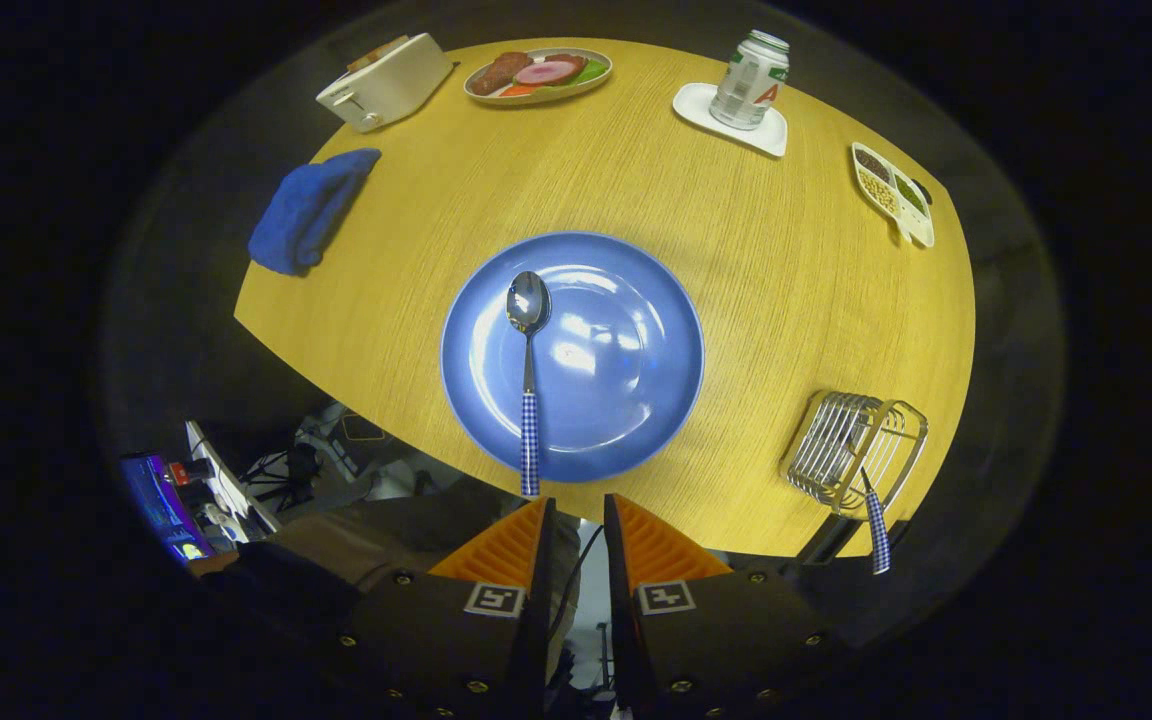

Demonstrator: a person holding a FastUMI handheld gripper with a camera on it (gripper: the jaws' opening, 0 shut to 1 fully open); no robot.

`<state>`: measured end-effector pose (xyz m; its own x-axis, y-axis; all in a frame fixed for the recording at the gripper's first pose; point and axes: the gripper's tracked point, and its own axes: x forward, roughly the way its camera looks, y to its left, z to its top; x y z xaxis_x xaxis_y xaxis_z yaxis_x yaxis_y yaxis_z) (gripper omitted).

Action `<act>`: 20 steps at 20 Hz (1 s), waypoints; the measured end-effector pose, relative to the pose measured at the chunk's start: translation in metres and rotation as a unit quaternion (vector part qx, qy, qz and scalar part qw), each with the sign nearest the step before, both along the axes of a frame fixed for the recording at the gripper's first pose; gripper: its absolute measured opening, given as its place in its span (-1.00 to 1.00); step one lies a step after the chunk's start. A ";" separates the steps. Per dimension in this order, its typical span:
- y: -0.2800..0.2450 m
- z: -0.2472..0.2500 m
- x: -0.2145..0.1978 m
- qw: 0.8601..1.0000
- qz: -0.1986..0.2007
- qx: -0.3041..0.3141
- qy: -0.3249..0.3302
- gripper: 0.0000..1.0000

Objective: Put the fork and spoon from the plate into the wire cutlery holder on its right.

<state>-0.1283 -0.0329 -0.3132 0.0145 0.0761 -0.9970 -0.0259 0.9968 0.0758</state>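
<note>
A blue plate (626,400) lies on the wooden table just ahead of my fingers. On its left half rests a metal spoon (528,350) with a blue-checked handle that reaches over the plate's near rim. My gripper (578,505) hovers high above the table's near edge, its fingers a small gap apart with nothing between them. To the plate's right stands the wire cutlery holder (854,450), and a blue-checked handle (877,530) sticks out of it toward me; whether that is the fork I cannot tell.
A folded blue cloth (311,208) lies at the far left, a white toaster (384,82) and a food plate (539,74) beyond it. A can (751,80) on a white coaster and a divided snack tray (893,192) sit at the far right.
</note>
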 end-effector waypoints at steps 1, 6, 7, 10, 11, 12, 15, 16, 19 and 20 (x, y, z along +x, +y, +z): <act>0.004 -0.005 0.000 1.000 0.000 -0.001 0.002 -0.46; 0.023 -0.023 0.008 1.000 -0.003 0.009 0.012 -0.46; 0.026 -0.028 0.009 1.000 -0.006 0.010 0.014 -0.46; 0.033 -0.043 0.009 1.000 -0.004 0.007 0.023 -0.46; 0.035 -0.049 0.009 1.000 -0.002 0.003 0.025 -0.46; 0.036 -0.052 0.009 1.000 0.001 0.003 0.028 -0.46; 0.041 -0.061 0.011 0.999 0.000 0.004 0.034 -0.46; 0.041 -0.064 0.012 0.999 0.001 0.003 0.036 -0.46; 0.040 -0.074 0.012 0.999 0.006 -0.002 0.042 -0.46; 0.040 -0.078 0.011 0.999 0.007 -0.002 0.047 -0.46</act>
